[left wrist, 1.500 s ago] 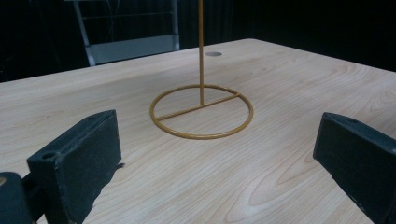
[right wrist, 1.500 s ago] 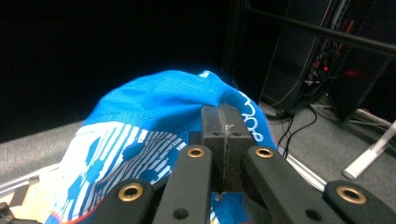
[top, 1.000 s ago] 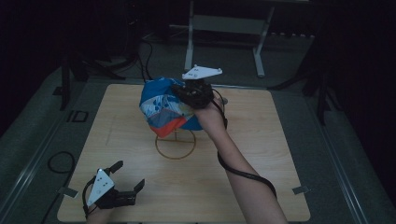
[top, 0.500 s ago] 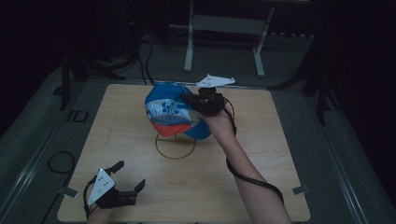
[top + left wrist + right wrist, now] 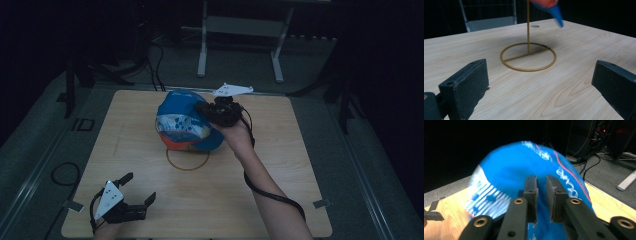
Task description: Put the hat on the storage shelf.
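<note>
Since the earlier frames, the right gripper [image 5: 214,113] has carried the cap [image 5: 182,125] a little toward the far edge of the tabletop [image 5: 280,165] and higher, while the left gripper [image 5: 131,198] has stayed near the near-left corner. The right jaws are narrow and pinch the blue cloth of the cap, as the right gripper view shows. The cap hangs in the air above the stand [image 5: 528,53], whose ring base sits near the middle of the tabletop; I cannot tell if it touches the rod. The left jaws are wide and hold nothing.

I judge that the step in hand is lifting the cap off the stand, or placing it on; which one is not sure. The next move calls for keeping the crown clear of the rod tip and holding the grip firm.
</note>
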Demonstrator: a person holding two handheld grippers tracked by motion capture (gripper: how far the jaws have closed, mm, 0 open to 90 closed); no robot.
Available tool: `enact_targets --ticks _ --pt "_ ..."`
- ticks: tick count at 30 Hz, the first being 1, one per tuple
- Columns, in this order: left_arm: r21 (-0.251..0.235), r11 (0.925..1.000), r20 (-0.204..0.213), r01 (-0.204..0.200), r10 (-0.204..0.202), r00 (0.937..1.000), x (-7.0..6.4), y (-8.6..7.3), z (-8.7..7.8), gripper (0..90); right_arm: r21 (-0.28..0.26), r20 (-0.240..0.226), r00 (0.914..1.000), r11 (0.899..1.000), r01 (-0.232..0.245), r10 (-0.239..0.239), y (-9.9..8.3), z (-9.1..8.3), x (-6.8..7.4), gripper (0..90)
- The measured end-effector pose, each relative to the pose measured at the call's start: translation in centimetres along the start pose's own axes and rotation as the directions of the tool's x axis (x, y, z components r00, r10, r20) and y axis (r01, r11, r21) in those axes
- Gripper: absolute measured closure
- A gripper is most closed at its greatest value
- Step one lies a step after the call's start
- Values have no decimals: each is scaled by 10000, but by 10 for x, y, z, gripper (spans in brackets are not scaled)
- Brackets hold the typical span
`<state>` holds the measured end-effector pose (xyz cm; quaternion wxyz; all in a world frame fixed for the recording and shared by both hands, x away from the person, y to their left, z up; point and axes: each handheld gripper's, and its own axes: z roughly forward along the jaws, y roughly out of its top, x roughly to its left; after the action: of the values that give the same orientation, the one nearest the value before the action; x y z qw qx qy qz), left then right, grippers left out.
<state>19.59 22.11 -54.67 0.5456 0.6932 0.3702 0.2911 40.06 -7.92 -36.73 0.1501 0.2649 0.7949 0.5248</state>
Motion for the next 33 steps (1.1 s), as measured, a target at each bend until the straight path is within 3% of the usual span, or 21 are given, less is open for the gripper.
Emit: enact_targets --ticks 9,15,20,28,30,33 --pt "-16 10000 31 -3 4 10000 0 0 0 13 64 4 9999 9999 157 -157 0 2 4 693" --pt "-23 10000 30 14 -14 10000 0 -1 0 13 -52 18 9996 9996 279 -279 -1 -4 7 508" --pt "17 10000 34 3 -3 10000 0 -1 1 13 2 7 9993 9993 372 -372 -3 -8 8 408" --pt "1 10000 36 71 -71 10000 0 -1 1 13 -221 -495 9987 9997 125 -135 -12 -18 5 262" --pt "8 10000 36 78 -78 10000 0 -1 1 13 -221 -650 9977 9996 158 -172 -15 -21 4 185" --pt "24 10000 40 56 -56 10000 0 -2 2 13 -354 -744 9970 9992 199 -225 -21 -27 4 174"
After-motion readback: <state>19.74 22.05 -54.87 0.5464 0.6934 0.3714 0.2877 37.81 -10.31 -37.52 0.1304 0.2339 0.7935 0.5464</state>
